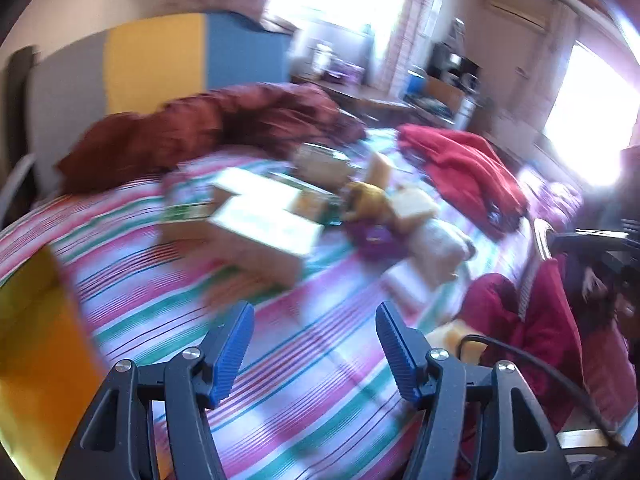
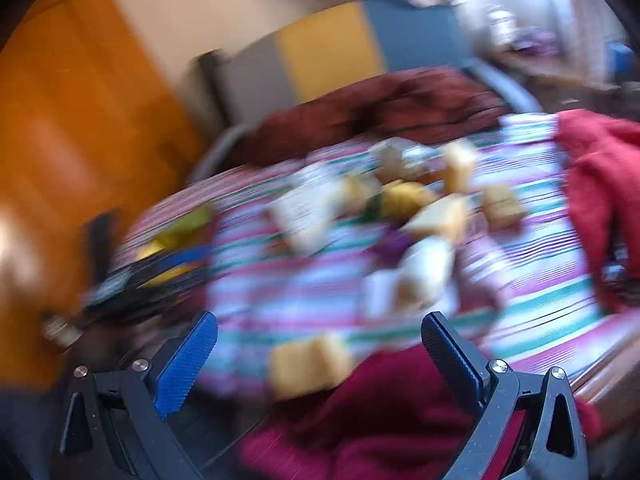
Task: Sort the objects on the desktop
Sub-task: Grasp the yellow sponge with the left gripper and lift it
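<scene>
A: Boxes (image 1: 256,224) lay scattered on the striped bedspread (image 1: 320,380), well ahead of my left gripper (image 1: 316,344), whose jaws stood apart, empty.

B: My right gripper (image 2: 320,356) gaped wide, empty, one yellowish box (image 2: 308,364) just beyond its fingertips.

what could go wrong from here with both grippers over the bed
Both views are smeared with blur, so aiming now could miss. The boxes and small items sit crowded together on the soft striped bedspread, so closing on one may knock or tip its neighbours. The right gripper, open and empty, hangs just above a yellow block and a maroon cloth that it might snag.
</scene>
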The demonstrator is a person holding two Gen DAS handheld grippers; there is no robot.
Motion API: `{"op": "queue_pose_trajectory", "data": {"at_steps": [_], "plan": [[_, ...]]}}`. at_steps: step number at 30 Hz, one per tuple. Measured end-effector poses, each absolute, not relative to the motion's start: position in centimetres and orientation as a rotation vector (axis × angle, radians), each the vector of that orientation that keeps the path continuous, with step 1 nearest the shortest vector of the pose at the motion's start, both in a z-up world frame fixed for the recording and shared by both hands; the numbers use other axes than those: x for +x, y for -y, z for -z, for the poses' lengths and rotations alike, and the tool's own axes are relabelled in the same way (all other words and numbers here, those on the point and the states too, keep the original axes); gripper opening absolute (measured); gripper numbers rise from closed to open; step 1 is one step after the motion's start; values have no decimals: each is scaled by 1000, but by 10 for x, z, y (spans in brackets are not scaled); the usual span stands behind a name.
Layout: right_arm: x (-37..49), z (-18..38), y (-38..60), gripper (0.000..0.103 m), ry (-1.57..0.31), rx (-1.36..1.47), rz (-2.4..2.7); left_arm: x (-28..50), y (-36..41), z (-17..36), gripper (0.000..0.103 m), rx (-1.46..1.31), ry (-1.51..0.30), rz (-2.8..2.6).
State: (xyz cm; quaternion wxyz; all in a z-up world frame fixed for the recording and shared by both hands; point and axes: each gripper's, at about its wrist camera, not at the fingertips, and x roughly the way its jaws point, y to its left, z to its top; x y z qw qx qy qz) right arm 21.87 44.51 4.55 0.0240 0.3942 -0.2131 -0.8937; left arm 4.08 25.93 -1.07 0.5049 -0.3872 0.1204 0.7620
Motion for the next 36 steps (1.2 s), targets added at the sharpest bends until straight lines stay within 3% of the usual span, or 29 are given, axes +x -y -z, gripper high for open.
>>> {"op": "queue_pose_trajectory", "data": {"at_steps": [7, 21, 22, 24, 26, 28, 30, 36], "plan": [[249, -48, -429, 103, 627, 1230, 2695, 87, -313, 15, 64, -868, -410, -1571], [255, -61, -467, 103, 709, 1223, 2916, 146, -324, 74, 63, -860, -716, -1479], [251, -59, -466, 103, 702, 1232, 2920, 143, -321, 76, 62, -879, -697, -1490], [243, -53, -466, 103, 695, 1239, 2933, 135, -314, 73, 51, -917, -604, -1497], [232, -46, -472, 102, 735, 1230, 2939, 128, -306, 68, 51, -926, -542, -1538], [221, -40, -476, 95, 758, 1227, 2952, 117, -294, 60, 50, -931, -468, -1587], [205, -33, -480, 81, 772, 1235, 2961, 106, -283, 56, 50, -949, -393, -1624], [154, 1, -489, 75, 751, 1372, 2974, 81, -266, 61, 51, -970, -388, -1764]]}}
